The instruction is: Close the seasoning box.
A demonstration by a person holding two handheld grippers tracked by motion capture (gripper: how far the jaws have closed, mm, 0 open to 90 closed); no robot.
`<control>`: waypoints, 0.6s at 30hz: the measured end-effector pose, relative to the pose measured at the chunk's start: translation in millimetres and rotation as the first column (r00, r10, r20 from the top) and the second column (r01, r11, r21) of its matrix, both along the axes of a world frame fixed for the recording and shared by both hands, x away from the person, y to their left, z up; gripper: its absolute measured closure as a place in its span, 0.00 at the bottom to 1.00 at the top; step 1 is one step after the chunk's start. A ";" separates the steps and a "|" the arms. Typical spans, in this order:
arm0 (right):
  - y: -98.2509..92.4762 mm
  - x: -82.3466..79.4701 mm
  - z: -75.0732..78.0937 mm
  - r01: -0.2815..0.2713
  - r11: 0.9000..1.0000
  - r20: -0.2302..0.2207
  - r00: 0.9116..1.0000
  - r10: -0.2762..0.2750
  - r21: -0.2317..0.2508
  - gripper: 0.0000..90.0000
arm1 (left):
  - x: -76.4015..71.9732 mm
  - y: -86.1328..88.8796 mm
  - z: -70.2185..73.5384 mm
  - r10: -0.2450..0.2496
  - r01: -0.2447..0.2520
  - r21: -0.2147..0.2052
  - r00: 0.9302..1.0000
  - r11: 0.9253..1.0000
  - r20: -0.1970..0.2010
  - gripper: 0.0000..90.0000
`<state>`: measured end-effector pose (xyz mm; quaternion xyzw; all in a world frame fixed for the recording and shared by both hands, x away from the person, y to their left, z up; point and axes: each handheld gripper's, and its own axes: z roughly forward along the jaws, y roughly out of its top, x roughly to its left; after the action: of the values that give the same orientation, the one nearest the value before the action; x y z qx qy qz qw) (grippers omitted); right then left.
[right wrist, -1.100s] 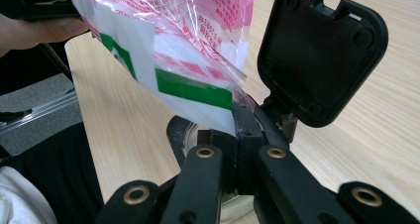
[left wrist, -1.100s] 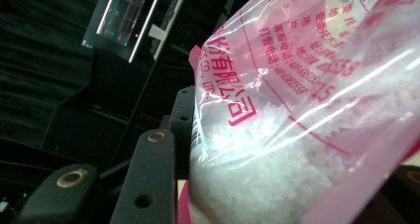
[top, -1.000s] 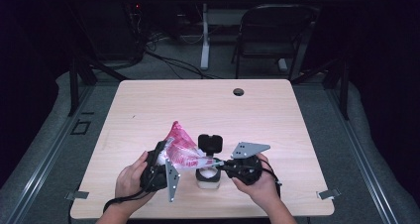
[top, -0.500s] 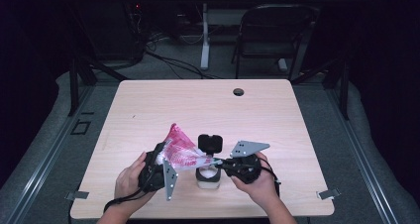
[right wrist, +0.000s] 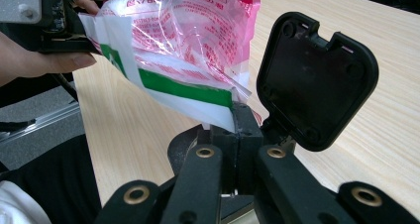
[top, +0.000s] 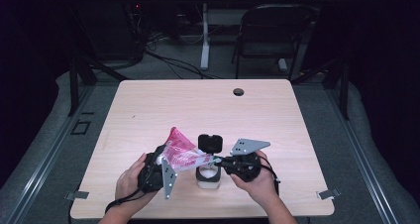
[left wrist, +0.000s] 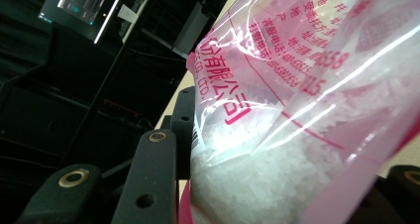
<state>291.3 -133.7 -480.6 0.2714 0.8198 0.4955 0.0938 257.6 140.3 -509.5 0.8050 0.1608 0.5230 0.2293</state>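
Grippers share the bag (top: pixel 182 153) above the open-lidded container (top: pixel 208 175): left gripper (top: pixel 166 160) clamps its bulk, right gripper (right wrist: pixel 236 116) pinches its corner.

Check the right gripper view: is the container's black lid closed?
No. The lid stands flipped up, its inner face showing, beside the bag whose corner the right gripper pinches.

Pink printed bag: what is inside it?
The pink printed bag holds white grains, piled at its lower end. How far they fill it is hidden by the print and the left gripper.
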 end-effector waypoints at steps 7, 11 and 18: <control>4.2 1.4 2.0 -0.006 1.000 0.007 1.000 0.006 -0.004 1.00 | 2.3 4.3 -2.0 0.009 -0.010 -0.027 0.999 1.000 -0.039 0.74; 6.6 1.5 3.5 -0.003 1.000 0.013 1.000 0.003 0.008 1.00 | 4.0 6.2 -3.3 0.005 -0.009 -0.048 0.997 0.999 -0.071 0.75; 9.1 1.8 5.7 -0.003 1.000 0.020 1.000 0.002 0.021 1.00 | 5.9 8.4 -8.3 -0.004 -0.009 -0.097 0.990 0.995 -0.139 0.75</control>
<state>293.0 -124.7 -474.9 0.2666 0.8140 0.5067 0.0984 263.5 148.7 -517.7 0.8271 0.2027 0.4575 0.2558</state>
